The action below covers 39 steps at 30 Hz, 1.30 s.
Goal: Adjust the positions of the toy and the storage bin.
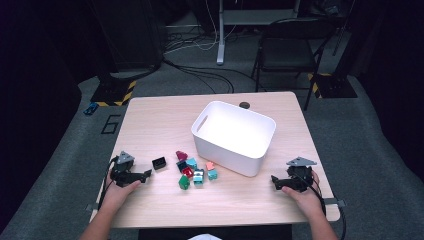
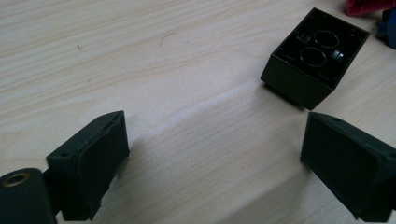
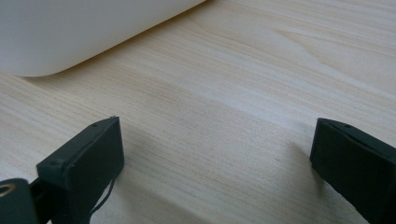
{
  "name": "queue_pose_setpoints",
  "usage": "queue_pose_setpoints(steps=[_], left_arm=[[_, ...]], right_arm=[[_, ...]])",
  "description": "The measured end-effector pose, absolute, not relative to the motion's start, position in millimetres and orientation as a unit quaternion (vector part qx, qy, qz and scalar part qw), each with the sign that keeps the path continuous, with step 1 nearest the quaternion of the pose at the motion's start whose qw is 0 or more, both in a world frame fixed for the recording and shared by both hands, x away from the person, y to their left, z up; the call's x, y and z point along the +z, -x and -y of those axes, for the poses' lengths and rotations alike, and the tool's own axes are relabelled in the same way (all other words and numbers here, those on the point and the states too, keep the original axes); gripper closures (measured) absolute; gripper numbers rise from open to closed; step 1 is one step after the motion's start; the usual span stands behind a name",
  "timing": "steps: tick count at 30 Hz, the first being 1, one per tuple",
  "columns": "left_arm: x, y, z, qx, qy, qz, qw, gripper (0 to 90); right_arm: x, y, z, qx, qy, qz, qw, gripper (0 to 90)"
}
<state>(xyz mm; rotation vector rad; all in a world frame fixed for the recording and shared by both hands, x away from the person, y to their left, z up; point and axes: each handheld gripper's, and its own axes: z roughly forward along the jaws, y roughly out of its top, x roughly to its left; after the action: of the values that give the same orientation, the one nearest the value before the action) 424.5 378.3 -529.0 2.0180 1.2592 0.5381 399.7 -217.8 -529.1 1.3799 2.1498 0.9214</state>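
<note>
Both forearms come in from the near edge of the surface [image 1: 165, 115], one toward each near corner, with each hand wrapped around the body of its tool and resting low on the wood. The left claw [image 1: 147, 174] lies near the left edge and points level toward the middle of the surface, its jaws spread wide with nothing between them. The right claw [image 1: 273, 180] lies near the right edge and points level back toward the left one, its jaws likewise wide and empty.

The black brick [image 1: 159, 163] lies on the surface just ahead of the left claw, apart from its jaws, between that claw and the cluster of small bricks [image 1: 195, 172] at the middle of the near half. The white bin [image 1: 233, 136] stands past the cluster, toward the far right corner, with the cluster close to its near wall.

From the high view the black brick is a small dark block with no detail. The left gripper view brings it close [image 2: 314, 57]: it lies upside down, its hollow underside with two round tubes facing up, beyond the jaw on that view's right. The right gripper view shows bare wood between its jaws and the rounded lower wall of the white bin [image 3: 84, 32] beyond them.
</note>
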Motion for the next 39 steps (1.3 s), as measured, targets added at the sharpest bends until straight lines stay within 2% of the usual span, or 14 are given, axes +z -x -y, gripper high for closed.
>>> queue_pose_setpoints(steps=[2, 25, 32, 34, 36, 38, 39], left_arm=[[-529, -423, -379, 0.210, -0.774, -0.486, 0.347, 15.7], [-529, -422, -379, 0.209, -0.775, -0.484, 0.350, 16.1], [-526, -422, -381, 0.206, -0.767, -0.499, 0.346, 25.1], [-524, -422, -381, 0.207, -0.771, -0.498, 0.338, 28.7], [-522, -423, -379, 0.204, -0.777, -0.497, 0.328, 31.0], [-519, -424, -377, 0.187, -0.789, -0.489, 0.320, 33.2], [-518, -424, -375, 0.182, -0.790, -0.487, 0.325, 33.7]], right_arm=[[-529, -400, 218, 0.332, -0.498, -0.773, 0.211, 2.3], [-529, -400, 218, 0.333, -0.495, -0.775, 0.212, 2.5], [-528, -400, 217, 0.332, -0.499, -0.772, 0.211, 4.1], [-527, -399, 217, 0.330, -0.504, -0.770, 0.210, 7.2], [-525, -399, 217, 0.329, -0.510, -0.766, 0.210, 14.8], [-523, -400, 218, 0.332, -0.518, -0.761, 0.205, 18.5], [-521, -399, 219, 0.331, -0.519, -0.763, 0.197, 23.8]])
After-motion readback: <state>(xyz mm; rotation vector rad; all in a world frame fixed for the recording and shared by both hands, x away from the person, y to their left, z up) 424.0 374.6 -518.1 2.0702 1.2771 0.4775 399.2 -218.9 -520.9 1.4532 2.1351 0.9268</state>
